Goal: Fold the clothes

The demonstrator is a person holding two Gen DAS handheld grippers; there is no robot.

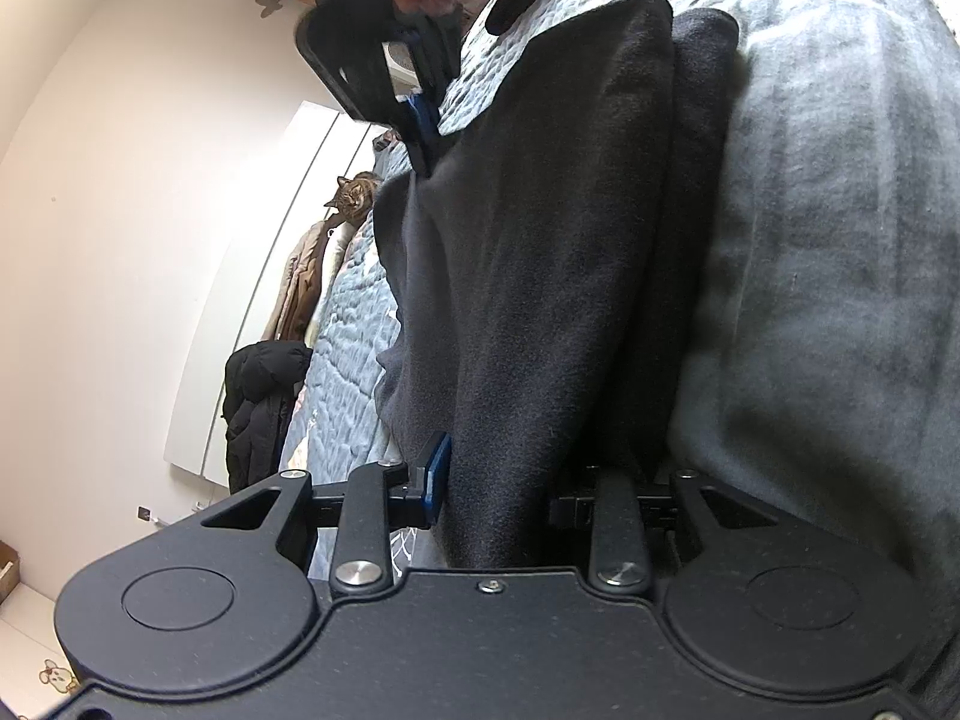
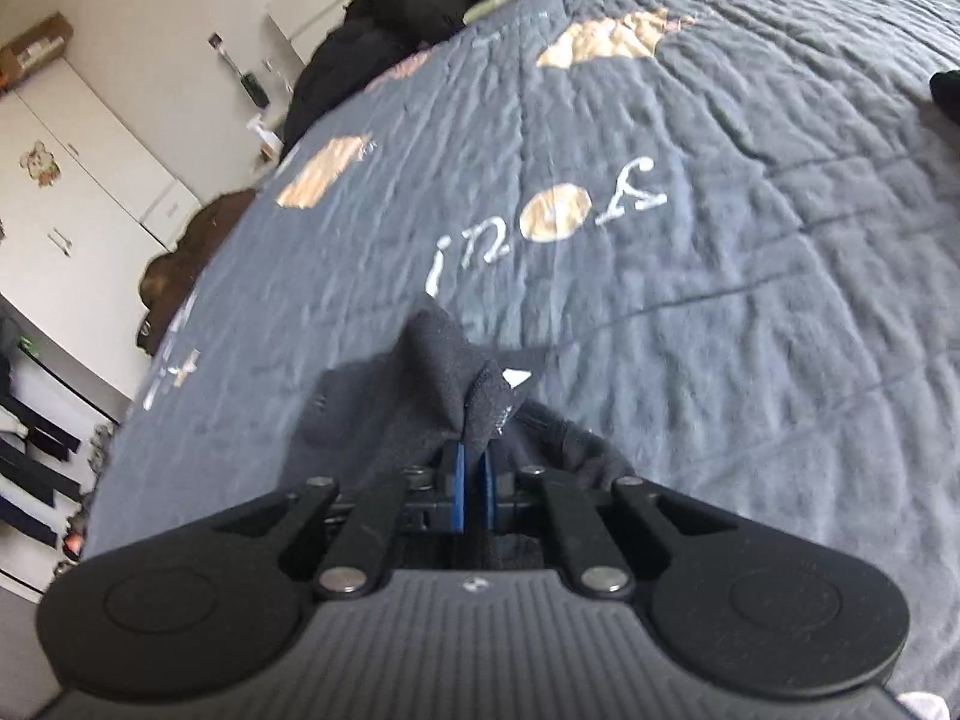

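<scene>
So both sets of tongs have a bite on the same dark fleece garment (image 1: 540, 276), which is stretched over the quilted bedspread (image 2: 690, 240) on the bed. The left tongs (image 1: 498, 480) are clamped on a thick bunch of it, so they sit partly apart with fabric filling the gap; only one blue pad (image 1: 435, 468) shows, the other is buried. The right tongs (image 2: 474, 474) are pinched nearly flat on a thin corner, fabric poking out past the pads.

My take for the fold: keep the edge between the two grips taut, lift both ends evenly, and lay it over in one go. That right grip looks shallow, so no yanking or it slips. Also, there's a tabby cat (image 1: 354, 201) at the far end of the bed, lol.
</scene>
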